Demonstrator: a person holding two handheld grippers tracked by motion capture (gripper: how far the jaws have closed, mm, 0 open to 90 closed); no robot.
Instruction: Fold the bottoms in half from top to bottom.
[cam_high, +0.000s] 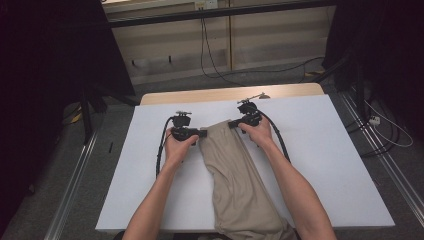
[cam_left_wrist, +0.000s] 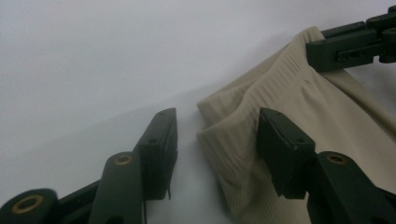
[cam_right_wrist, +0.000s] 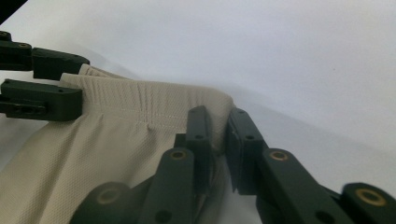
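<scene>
White-covered bench in a dim workroom. Lying along its middle and hanging over the near edge: a beige garment, waistband toward the far edge. Pinching the waistband's right corner with the right gripper, jaws nearly together, apparently anchoring it; straddling the left corner with the left gripper, jaws gaping, likely preparing to clamp for an even lift.

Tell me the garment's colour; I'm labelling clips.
Beige, plain, with a ribbed waistband; the garment shows best in the right gripper view.
</scene>
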